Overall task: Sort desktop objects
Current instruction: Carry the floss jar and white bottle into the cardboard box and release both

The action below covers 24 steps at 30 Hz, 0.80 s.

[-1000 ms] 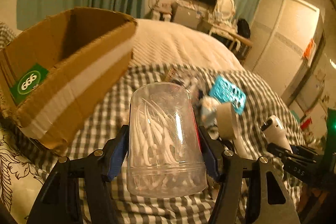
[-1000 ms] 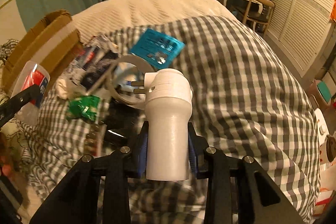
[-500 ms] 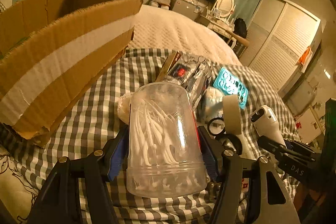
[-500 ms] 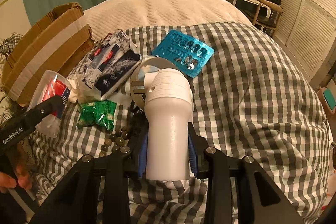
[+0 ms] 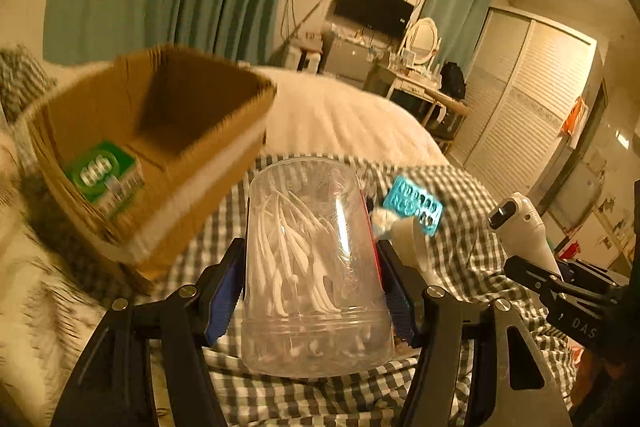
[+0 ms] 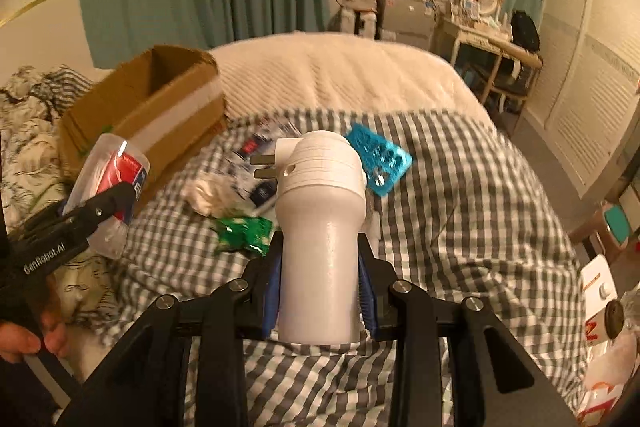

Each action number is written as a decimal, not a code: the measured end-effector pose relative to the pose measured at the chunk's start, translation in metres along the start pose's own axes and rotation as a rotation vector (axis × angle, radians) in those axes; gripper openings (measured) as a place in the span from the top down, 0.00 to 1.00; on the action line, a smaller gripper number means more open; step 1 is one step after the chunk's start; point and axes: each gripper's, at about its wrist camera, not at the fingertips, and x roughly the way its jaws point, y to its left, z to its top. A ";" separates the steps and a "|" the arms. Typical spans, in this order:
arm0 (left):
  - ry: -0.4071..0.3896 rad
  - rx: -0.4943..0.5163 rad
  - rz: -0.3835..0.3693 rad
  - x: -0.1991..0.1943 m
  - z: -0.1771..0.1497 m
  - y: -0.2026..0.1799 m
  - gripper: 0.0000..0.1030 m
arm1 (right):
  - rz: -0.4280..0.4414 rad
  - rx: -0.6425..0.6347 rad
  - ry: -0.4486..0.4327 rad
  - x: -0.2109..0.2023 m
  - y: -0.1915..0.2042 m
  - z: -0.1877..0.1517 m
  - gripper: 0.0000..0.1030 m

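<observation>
My left gripper [image 5: 314, 291] is shut on a clear plastic jar of white floss picks [image 5: 312, 259], held above the checked bedspread just right of an open cardboard box [image 5: 160, 155]. The jar also shows in the right wrist view [image 6: 110, 187]. My right gripper [image 6: 320, 291] is shut on a white plug-in device with two metal prongs [image 6: 320, 227], held over the bedspread; it also shows at the right of the left wrist view [image 5: 520, 231]. A green carton [image 5: 104, 179] lies inside the box.
On the checked bedspread [image 6: 460, 207] lie a blue blister pack [image 6: 378, 159], a green foil packet [image 6: 240, 231], dark sachet packs [image 6: 260, 155] and a white crumpled wad [image 6: 208, 193]. The bed's right edge drops to the floor near a wardrobe.
Both grippers have risen and tilted up, so more of the room shows. The left gripper with the jar now looks into the open box from higher up. Both grips are unchanged.
</observation>
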 end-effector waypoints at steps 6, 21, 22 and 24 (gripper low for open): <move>-0.041 0.048 0.006 -0.031 0.029 -0.017 0.37 | 0.016 -0.016 -0.053 -0.036 0.000 0.014 0.70; -0.008 0.000 -0.027 -0.036 0.084 0.007 0.37 | 0.015 -0.087 -0.080 -0.074 -0.001 0.067 0.70; -0.008 0.006 -0.013 -0.036 0.091 0.009 0.37 | 0.016 -0.094 -0.081 -0.075 0.000 0.072 0.70; 0.000 0.029 0.031 -0.036 0.104 0.010 0.37 | 0.029 -0.103 -0.080 -0.076 0.003 0.086 0.70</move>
